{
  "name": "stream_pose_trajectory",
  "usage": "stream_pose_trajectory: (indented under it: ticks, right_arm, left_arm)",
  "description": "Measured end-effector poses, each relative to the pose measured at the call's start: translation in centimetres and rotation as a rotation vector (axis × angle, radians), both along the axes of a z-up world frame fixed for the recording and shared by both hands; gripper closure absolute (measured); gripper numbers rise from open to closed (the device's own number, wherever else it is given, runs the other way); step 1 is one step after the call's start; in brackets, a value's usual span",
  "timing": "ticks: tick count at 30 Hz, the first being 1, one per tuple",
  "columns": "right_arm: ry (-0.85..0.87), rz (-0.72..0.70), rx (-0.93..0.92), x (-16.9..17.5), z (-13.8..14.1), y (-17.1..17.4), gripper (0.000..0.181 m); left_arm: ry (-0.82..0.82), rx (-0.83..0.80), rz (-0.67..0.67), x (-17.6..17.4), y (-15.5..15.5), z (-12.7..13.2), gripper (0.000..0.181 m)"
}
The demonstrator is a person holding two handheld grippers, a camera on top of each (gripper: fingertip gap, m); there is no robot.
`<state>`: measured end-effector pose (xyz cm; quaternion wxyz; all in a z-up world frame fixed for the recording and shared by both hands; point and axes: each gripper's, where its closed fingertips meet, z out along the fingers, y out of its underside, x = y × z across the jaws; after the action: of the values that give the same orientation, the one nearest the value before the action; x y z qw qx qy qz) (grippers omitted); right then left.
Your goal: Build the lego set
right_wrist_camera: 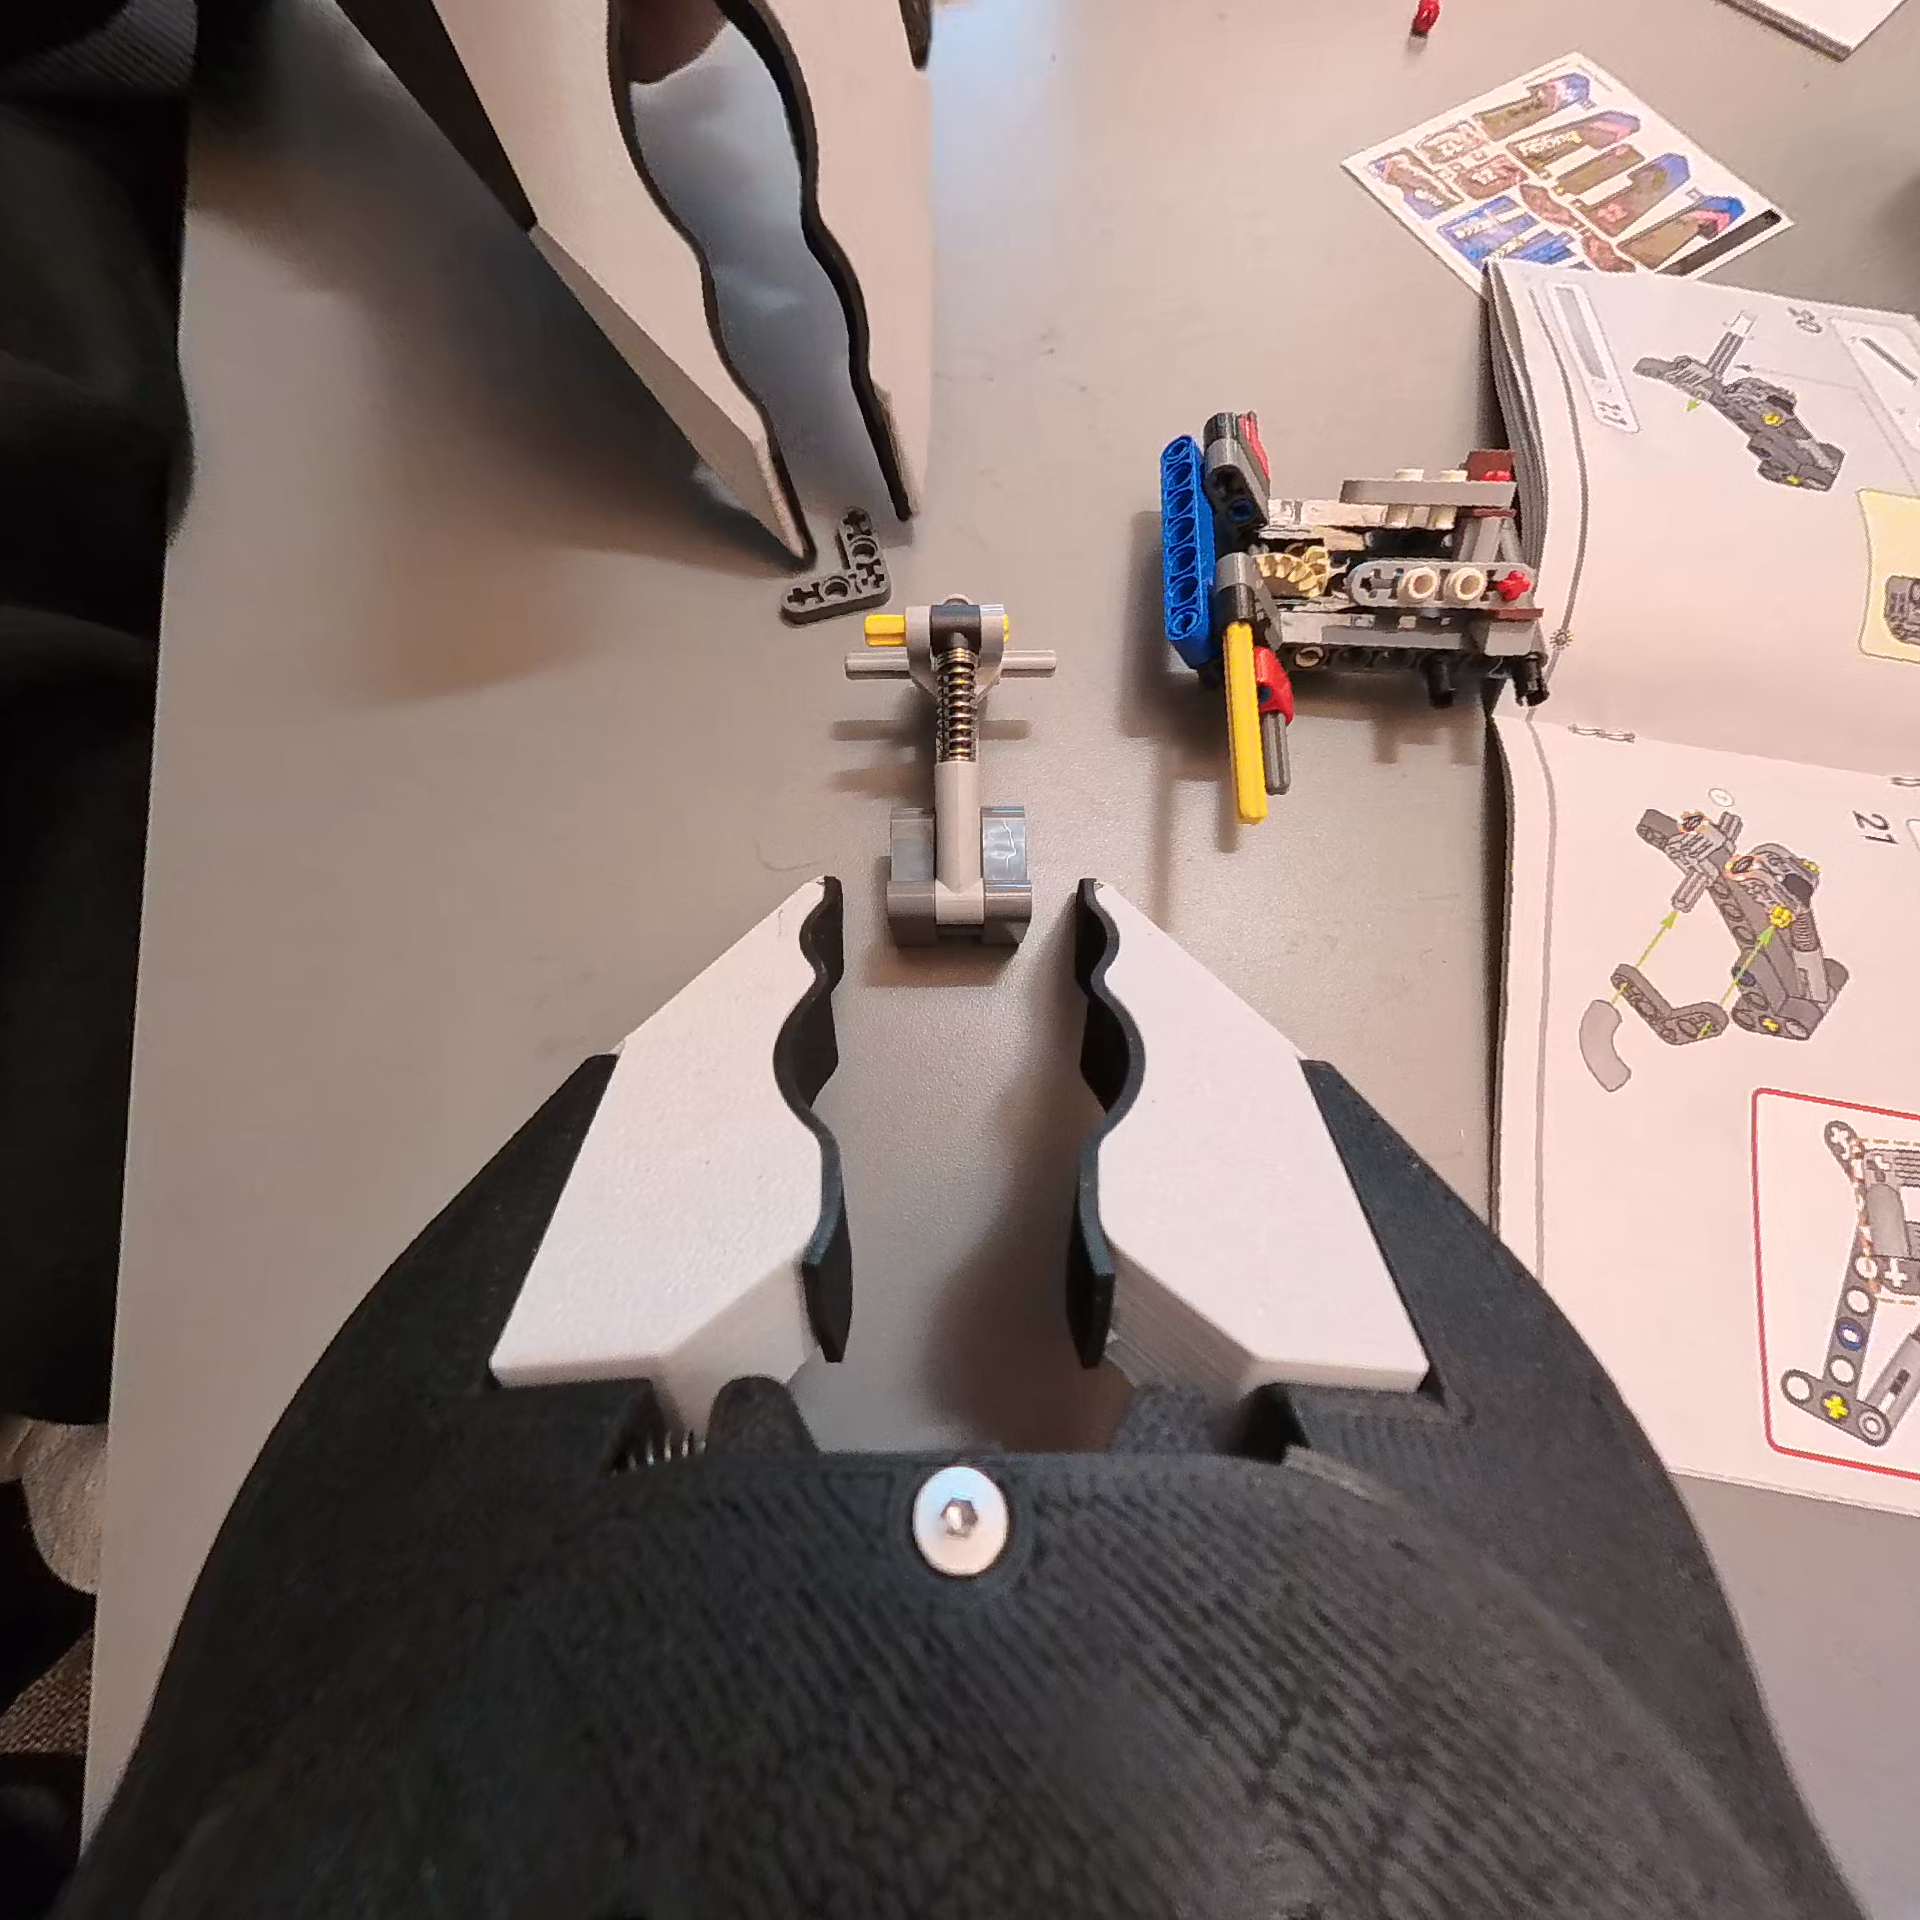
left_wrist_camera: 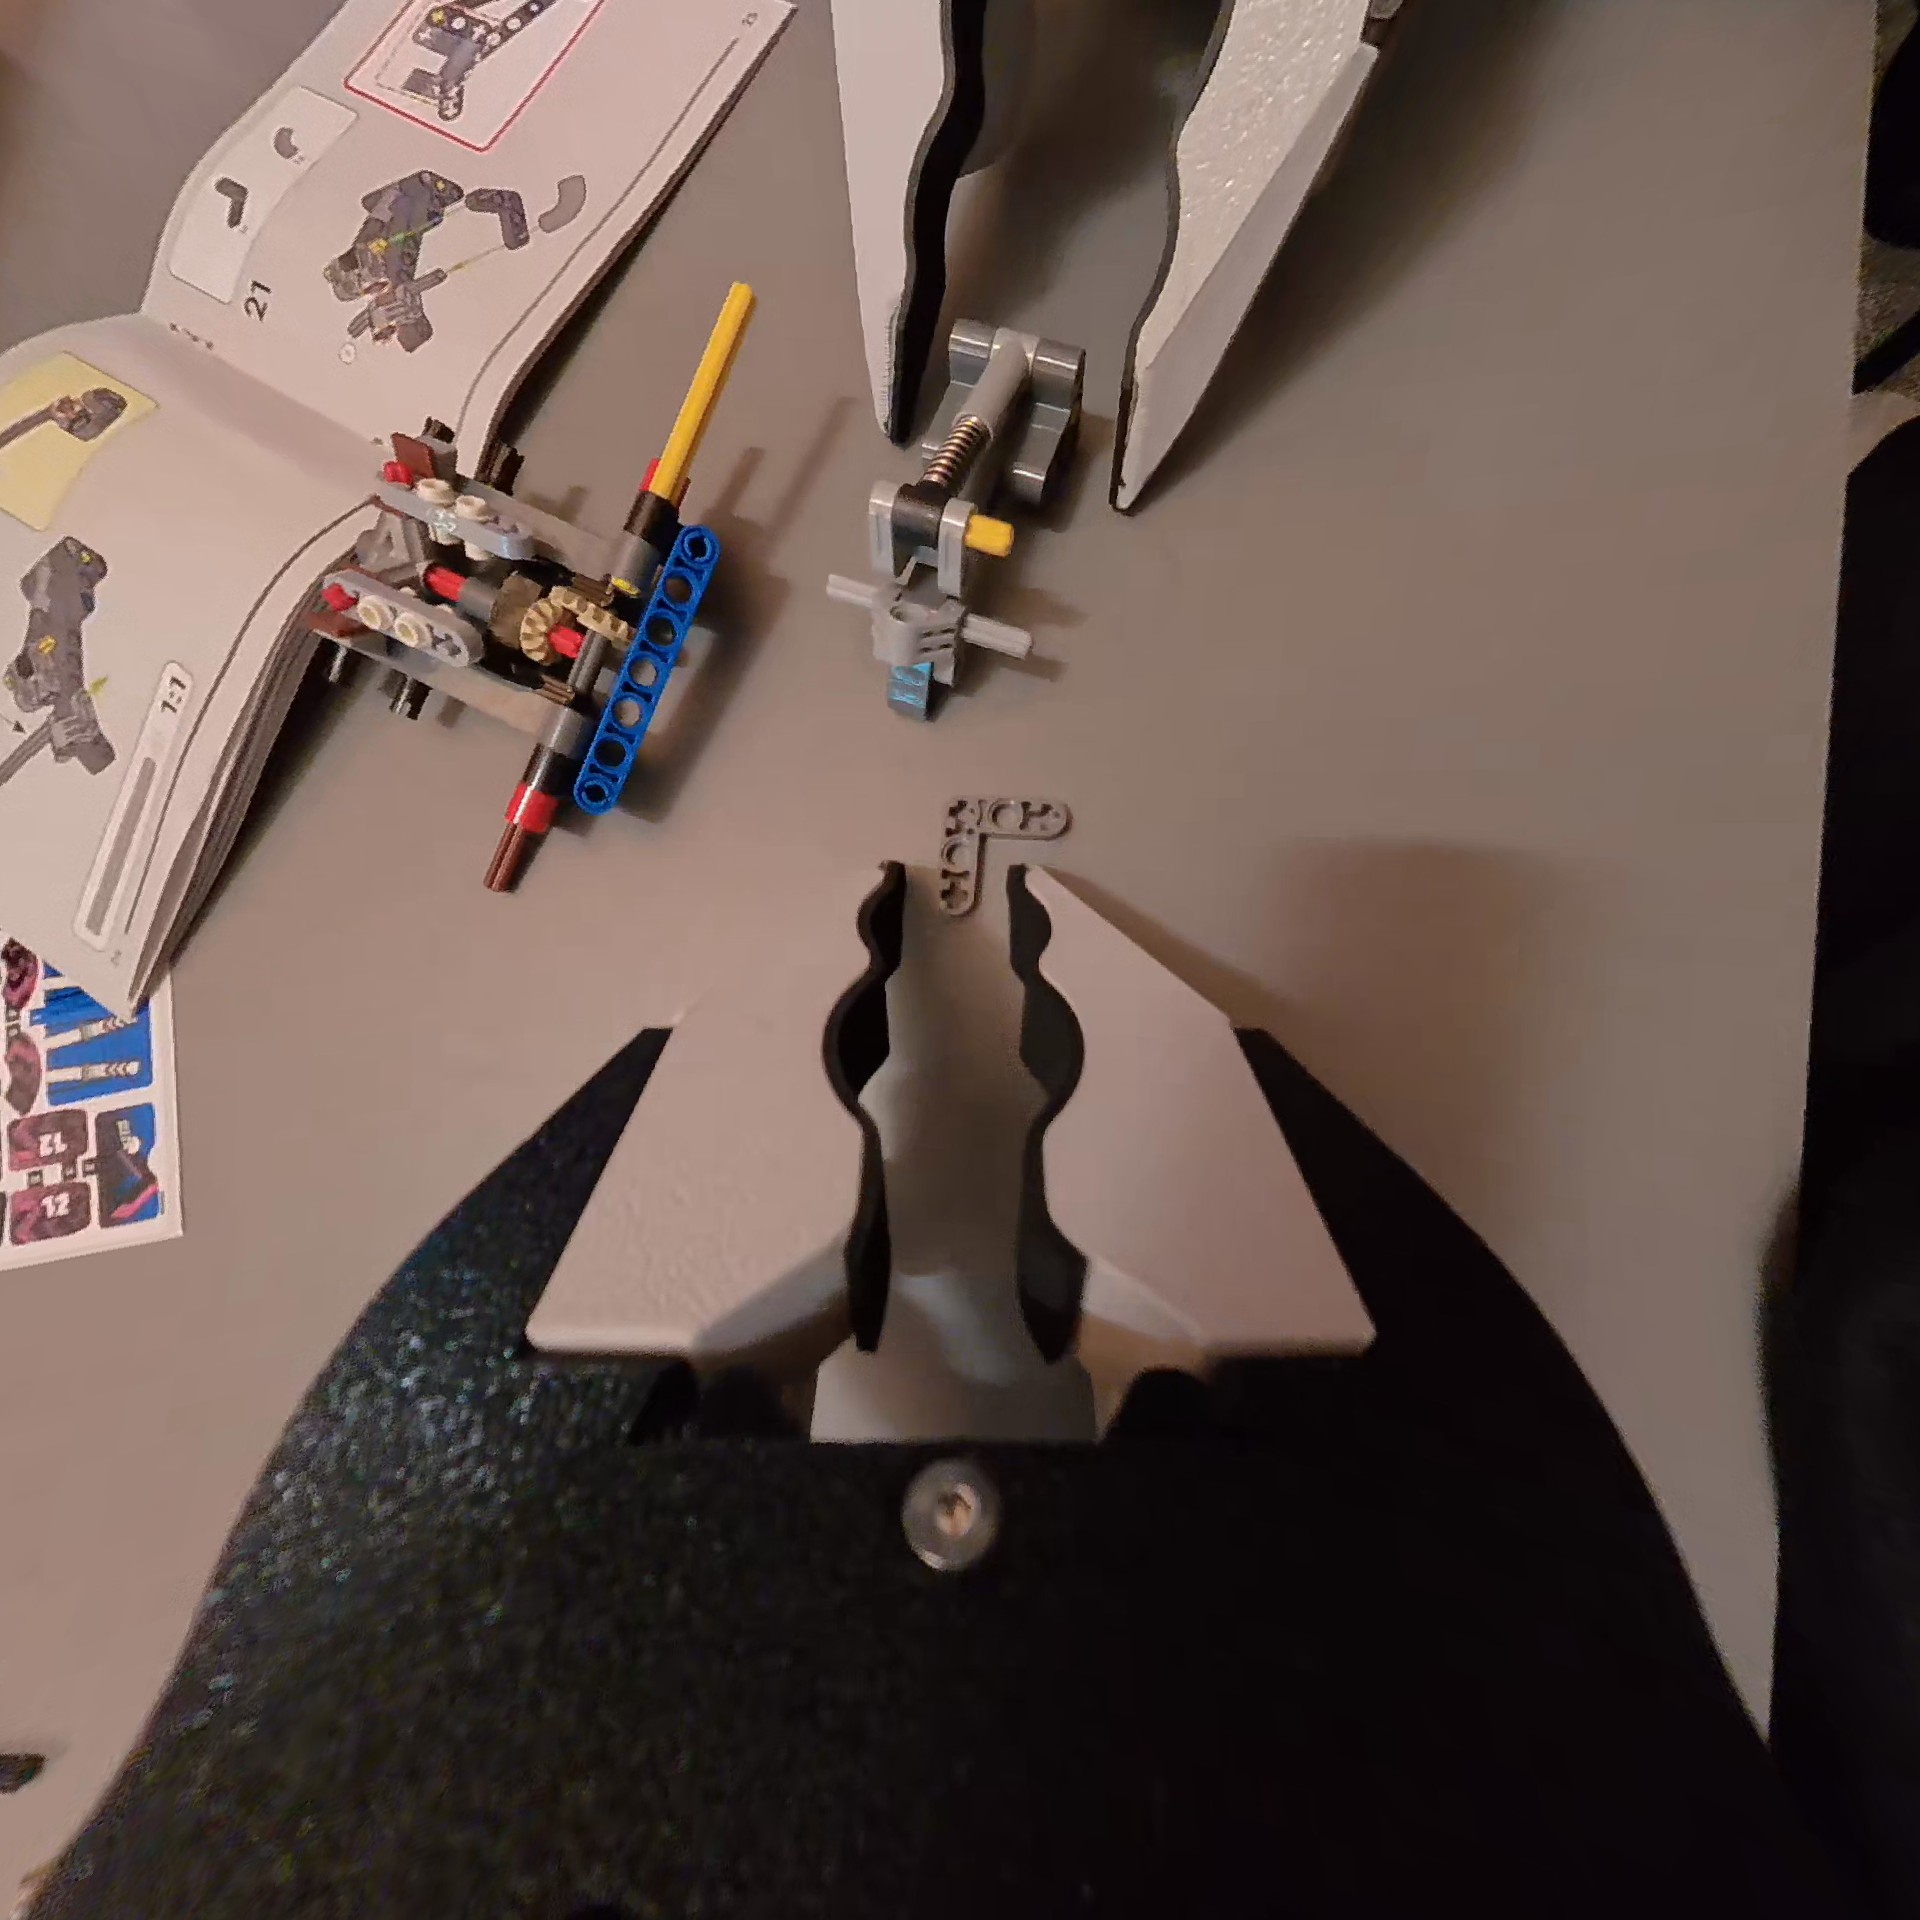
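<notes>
A small grey L-shaped piece lies flat on the grey table, one leg between the tips of my left gripper, which is open and not gripping it. It also shows in the right wrist view. A grey spring shock-absorber assembly with a yellow pin lies in the middle; it also shows in the left wrist view. My right gripper is open, its tips on either side of the assembly's grey base, apart from it. The larger build with a blue beam and yellow axle lies beside the booklet.
The open instruction booklet lies along one side of the table, partly under the larger build. A sticker sheet lies beyond it. The table edge runs close by the L-piece's side, with dark cloth past it. About 8 cm separates my left fingertips from my right.
</notes>
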<state>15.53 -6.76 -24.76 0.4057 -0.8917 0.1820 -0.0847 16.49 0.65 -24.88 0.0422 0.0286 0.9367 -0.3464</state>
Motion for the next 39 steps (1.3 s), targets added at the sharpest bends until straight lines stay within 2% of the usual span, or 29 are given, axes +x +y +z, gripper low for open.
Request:
stream_pose_trajectory:
  ticks: [1, 5, 8, 10, 13, 15, 17, 19, 22, 28, 35, 39]
  right_arm:
    - [0.0, 0.0, 0.0, 0.0, 0.0, 0.0, 0.138]
    - [0.0, 0.0, 0.0, 0.0, 0.0, 0.0, 0.138]
    - [-0.001, 0.0, 0.0, 0.0, 0.0, 0.0, 0.138]
    - [-0.001, -0.001, -0.001, 0.0, 0.0, 0.0, 0.138]
    - [-0.001, -0.001, -0.001, 0.0, 0.0, 0.0, 0.137]
    - [-0.001, -0.002, 0.0, 0.0, 0.0, 0.0, 0.138]
    - [-0.001, -0.002, 0.0, 0.0, 0.0, 0.0, 0.138]
    - [0.0, -0.003, 0.0, 0.0, 0.0, 0.0, 0.138]
    - [-0.001, -0.003, 0.0, 0.1, 0.0, 0.0, 0.138]
    - [-0.004, -0.014, -0.002, 0.2, 0.0, -0.1, 0.136]
    - [-0.003, -0.015, -0.002, 0.2, 0.0, -0.1, 0.136]
    - [-0.003, -0.014, -0.002, 0.2, 0.0, -0.1, 0.136]
  left_arm:
    - [0.001, -0.012, 0.008, 0.0, 0.1, 0.2, 0.164]
    - [-0.024, -0.092, 0.077, 0.8, 1.4, 2.3, 0.167]
    - [-0.096, -0.118, 0.209, 3.6, 5.2, 4.2, 0.17]
    - [-0.158, -0.083, 0.339, 6.4, 9.7, 5.3, 0.171]
    - [-0.221, 0.005, 0.568, 10.4, 17.8, 6.2, 0.173]
    - [-0.215, 0.097, 0.694, 11.9, 23.1, 5.7, 0.175]
    - [-0.147, 0.195, 0.76, 12.3, 26.9, 4.3, 0.175]
    - [-0.079, 0.227, 0.76, 12.0, 28.4, 3.0, 0.175]
    - [-0.06, 0.233, 0.761, 12.3, 29.2, 2.2, 0.175]
    - [-0.101, 0.172, 0.799, 12.7, 29.7, 3.6, 0.175]
    - [-0.149, 0.165, 1.046, 14.9, 35.5, 4.6, 0.173]
    - [-0.164, 0.083, 1.131, 15.9, 37.5, 5.6, 0.17]
